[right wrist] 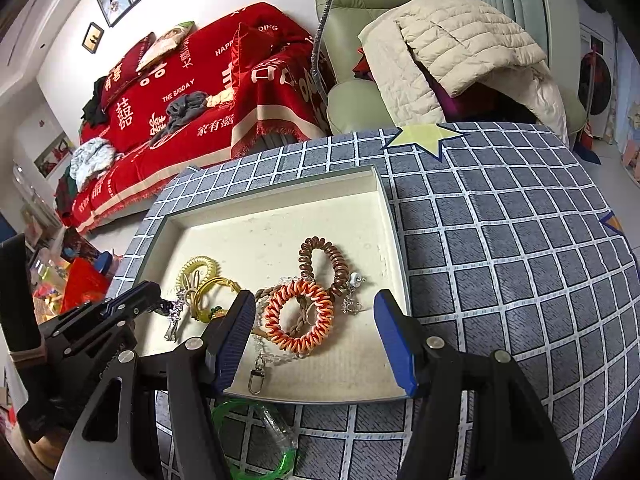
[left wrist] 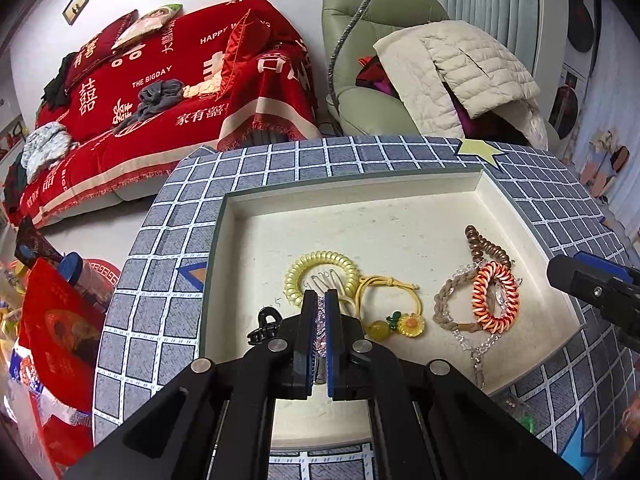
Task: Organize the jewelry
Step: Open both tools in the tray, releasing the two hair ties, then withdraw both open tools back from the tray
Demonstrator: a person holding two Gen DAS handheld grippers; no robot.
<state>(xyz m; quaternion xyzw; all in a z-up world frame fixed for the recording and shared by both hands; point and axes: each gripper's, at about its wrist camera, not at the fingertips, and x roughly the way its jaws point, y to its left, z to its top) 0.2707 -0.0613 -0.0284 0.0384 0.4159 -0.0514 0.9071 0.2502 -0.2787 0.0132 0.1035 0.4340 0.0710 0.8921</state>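
While pinching, left claw closed.

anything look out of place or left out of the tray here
Yes: a green bangle lies on the checked cloth just outside the tray, at its near edge, while the other hair ties and chains lie inside.

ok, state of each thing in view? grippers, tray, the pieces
left gripper: shut on a clear beaded chain, over the tray
right gripper: open, fingers empty, over the tray's near edge
tray: lidless, on the checked cloth
orange-white coil tie: lying flat in tray, overlapping the braided tan band
yellow coil tie: flat in tray
green bangle: outside tray, on cloth
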